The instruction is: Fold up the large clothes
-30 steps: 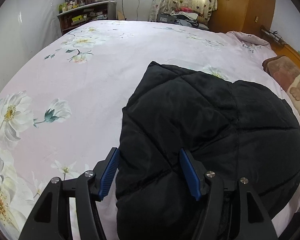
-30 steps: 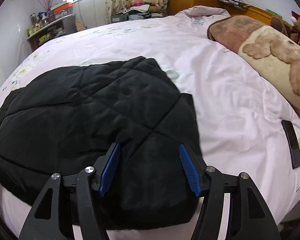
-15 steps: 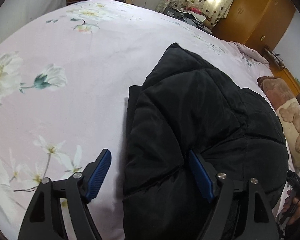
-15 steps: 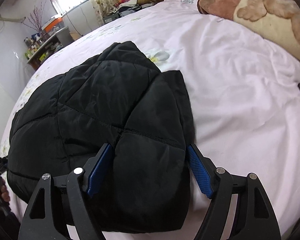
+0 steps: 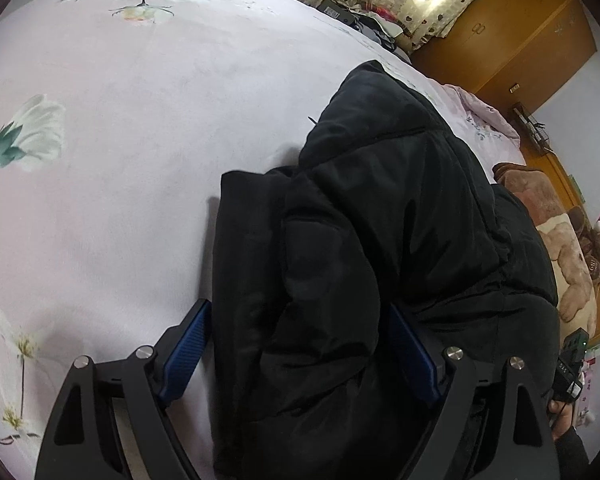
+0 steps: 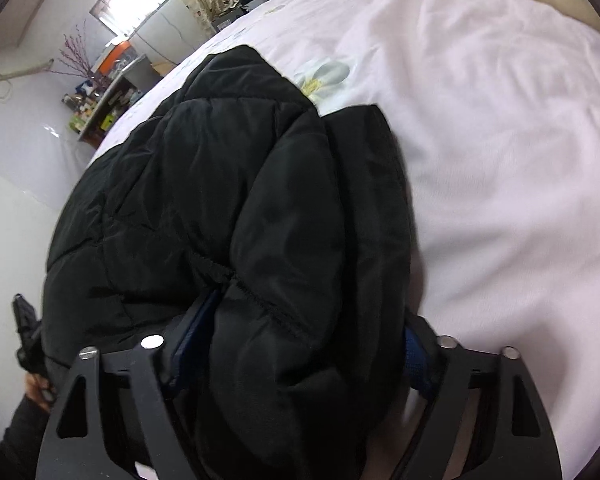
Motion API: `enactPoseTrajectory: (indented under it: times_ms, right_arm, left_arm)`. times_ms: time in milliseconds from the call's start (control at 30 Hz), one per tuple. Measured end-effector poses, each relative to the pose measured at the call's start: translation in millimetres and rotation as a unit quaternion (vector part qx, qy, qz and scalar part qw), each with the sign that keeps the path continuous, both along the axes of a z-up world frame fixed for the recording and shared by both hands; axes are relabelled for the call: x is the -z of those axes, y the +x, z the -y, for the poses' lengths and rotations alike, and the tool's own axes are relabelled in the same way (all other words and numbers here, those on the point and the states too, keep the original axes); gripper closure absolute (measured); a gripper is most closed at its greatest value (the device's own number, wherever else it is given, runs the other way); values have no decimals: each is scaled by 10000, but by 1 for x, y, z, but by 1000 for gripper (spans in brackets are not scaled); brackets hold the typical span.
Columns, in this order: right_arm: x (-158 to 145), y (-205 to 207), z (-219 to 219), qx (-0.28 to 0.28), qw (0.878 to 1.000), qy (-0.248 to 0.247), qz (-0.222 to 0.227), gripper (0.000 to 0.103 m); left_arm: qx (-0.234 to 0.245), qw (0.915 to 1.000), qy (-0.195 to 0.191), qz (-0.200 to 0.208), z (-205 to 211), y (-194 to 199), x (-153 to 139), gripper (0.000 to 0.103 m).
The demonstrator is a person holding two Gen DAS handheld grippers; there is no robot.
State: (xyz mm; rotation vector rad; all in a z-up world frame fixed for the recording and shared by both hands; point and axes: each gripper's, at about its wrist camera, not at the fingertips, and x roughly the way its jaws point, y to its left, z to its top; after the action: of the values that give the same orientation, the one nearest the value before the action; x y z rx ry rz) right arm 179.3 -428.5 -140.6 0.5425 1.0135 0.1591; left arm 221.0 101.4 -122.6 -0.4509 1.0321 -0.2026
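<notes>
We count one black puffer jacket (image 5: 380,240) on one bed (image 5: 120,160), and two claws, left claw (image 5: 300,356) and right claw (image 6: 296,344).

Hardly any writing to read here: in the left wrist view, a small black device (image 5: 571,364) at the far right edge carries a few pale characters on its side, but they are too small and blurred to make out. The boxes and bottles on the shelf (image 6: 100,114) in the right wrist view show coloured labels, none legible. Nothing readable on the black jacket (image 5: 380,248) or the floral bedsheet (image 5: 120,140)
</notes>
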Motion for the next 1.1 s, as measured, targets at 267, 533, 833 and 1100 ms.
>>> enactPoseTrajectory:
  times_ms: [267, 533, 833, 1100]
  right_arm:
    - [12, 20, -1, -268, 9995, 166, -40, 29]
    - [-12, 15, -17, -180, 9998, -73, 28, 65]
    - [-89, -22, -37, -196, 9975, -526, 435, 76]
    - [-126, -60, -45, -315, 9950, -576, 751, 76]
  left_arm:
    - [51, 10000, 54, 48, 9, 17, 5, 10]
    - [214, 9976, 651, 141, 31, 10, -20, 56]
    - [152, 9932, 1021, 537, 27, -34, -94, 76]
    - [77, 9917, 946, 862, 2, -74, -130, 76]
